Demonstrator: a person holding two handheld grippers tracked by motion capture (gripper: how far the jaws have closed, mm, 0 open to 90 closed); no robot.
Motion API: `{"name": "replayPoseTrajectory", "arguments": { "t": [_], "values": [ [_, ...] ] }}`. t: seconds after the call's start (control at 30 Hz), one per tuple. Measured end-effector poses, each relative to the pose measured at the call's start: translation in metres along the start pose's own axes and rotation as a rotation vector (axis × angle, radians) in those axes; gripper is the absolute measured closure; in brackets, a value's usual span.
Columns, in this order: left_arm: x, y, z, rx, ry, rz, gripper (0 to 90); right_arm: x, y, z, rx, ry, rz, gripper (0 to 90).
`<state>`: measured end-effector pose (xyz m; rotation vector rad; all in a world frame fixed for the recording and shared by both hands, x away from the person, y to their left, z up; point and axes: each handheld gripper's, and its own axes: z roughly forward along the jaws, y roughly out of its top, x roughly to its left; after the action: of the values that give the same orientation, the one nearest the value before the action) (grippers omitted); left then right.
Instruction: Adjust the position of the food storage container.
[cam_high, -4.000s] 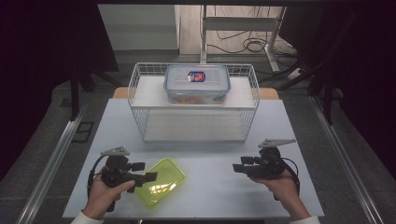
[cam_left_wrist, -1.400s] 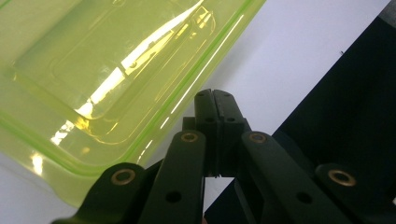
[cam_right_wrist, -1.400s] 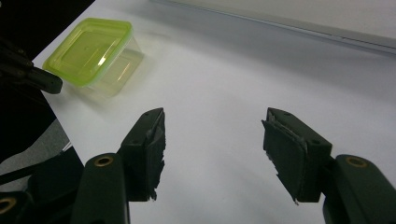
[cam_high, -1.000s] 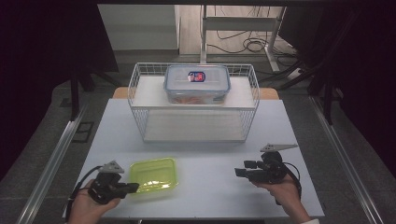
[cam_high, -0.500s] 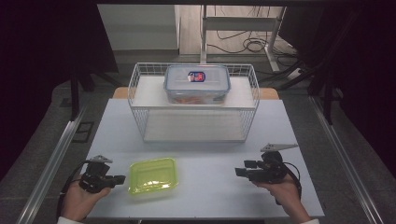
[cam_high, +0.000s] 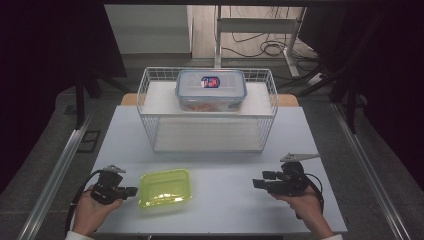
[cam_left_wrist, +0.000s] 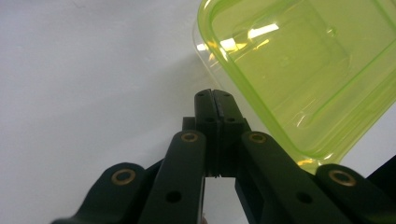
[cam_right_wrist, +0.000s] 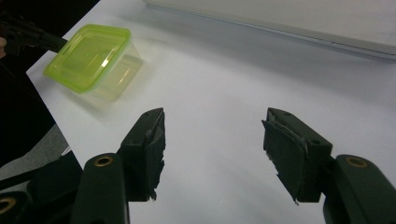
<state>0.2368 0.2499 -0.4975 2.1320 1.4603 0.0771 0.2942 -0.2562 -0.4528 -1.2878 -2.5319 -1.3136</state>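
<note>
A small clear container with a yellow-green lid (cam_high: 165, 187) lies flat on the white table near the front left. My left gripper (cam_high: 131, 190) rests just left of it, jaws shut with nothing between them. In the left gripper view the shut fingertips (cam_left_wrist: 215, 95) point at the table right beside the container's (cam_left_wrist: 299, 70) edge; whether they touch it I cannot tell. My right gripper (cam_high: 257, 183) sits at the front right, pointing left, open and empty. In the right gripper view its jaws (cam_right_wrist: 212, 135) stand wide apart over bare table, with the container (cam_right_wrist: 91, 58) far off at upper left.
A white wire basket (cam_high: 150, 125) stands at the back middle of the table. A clear lidded box (cam_high: 210, 90) with a red and blue label sits on a white board at the basket's top. The table's front edge runs just behind both hands.
Four seconds ago the left gripper held the container tilted; it now lies flat. Over the last second the left hand shifted slightly beside it. The right hand has kept still.
</note>
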Motion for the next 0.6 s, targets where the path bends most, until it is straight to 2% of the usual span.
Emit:
{"name": "replayPoseTrajectory", "arguments": {
  "t": [0.33, 0.53, 0.57, 0.6],
  "values": [
    [-0.012, 0.014, 0.011, 0.005, -0.019, 0.018, 89.8, -0.001, 0.0, -0.001, -0.001, 0.0, 0.003, 38.6],
    [-0.024, 0.026, 0.022, 0.017, -0.044, 0.05, 89.8, 0.0, 0.0, 0.0, -0.001, 0.001, 0.004, 38.5],
    [-0.027, 0.028, 0.025, 0.004, -0.05, 0.035, 89.7, 0.0, 0.0, -0.001, -0.001, 0.001, 0.004, 38.5],
    [-0.029, 0.03, 0.026, 0.018, -0.051, 0.06, 89.8, 0.0, 0.0, -0.001, -0.002, 0.001, 0.004, 38.5]
  ]
}}
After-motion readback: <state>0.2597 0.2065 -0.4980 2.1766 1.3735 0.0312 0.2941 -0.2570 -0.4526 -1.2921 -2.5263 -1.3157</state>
